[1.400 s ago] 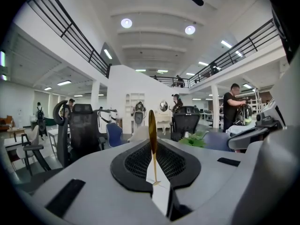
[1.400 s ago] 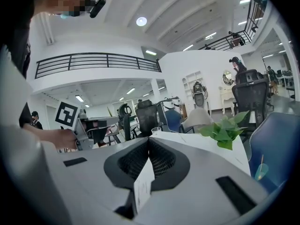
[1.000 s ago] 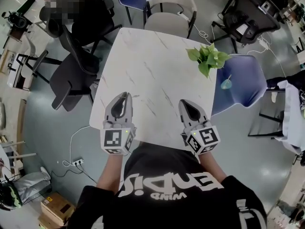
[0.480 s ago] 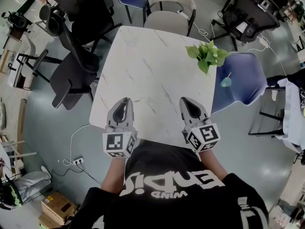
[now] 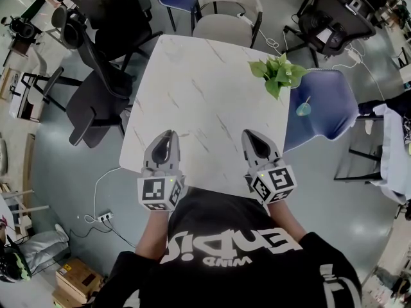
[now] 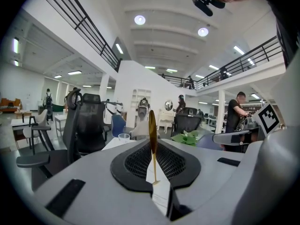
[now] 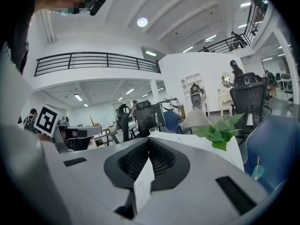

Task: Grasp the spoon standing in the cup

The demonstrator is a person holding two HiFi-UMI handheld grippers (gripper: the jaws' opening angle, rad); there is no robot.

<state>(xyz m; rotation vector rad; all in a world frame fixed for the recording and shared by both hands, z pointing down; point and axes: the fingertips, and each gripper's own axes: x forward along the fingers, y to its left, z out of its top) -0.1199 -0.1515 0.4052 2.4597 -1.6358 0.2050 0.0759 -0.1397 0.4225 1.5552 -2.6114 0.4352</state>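
My left gripper (image 6: 152,146) is shut on a thin golden spoon (image 6: 152,123), seen edge-on, its bowl standing above the jaw tips. In the head view the left gripper (image 5: 168,136) hovers over the near left of the white marble table (image 5: 205,88); the spoon cannot be made out there. A clear cup (image 6: 123,137) stands far off on the table and also shows in the right gripper view as the clear cup (image 7: 154,131). My right gripper (image 5: 252,136) is over the near right of the table, and that right gripper (image 7: 149,142) is shut with nothing in it.
A green leafy plant (image 5: 277,74) sits at the table's right edge. A blue chair (image 5: 324,104) with a teal cup and straw (image 5: 304,110) stands to the right. Black office chairs (image 5: 106,76) crowd the left, and light chairs (image 5: 225,18) the far side.
The left gripper has drawn back a little toward me, still shut on the spoon. The right gripper has not moved.
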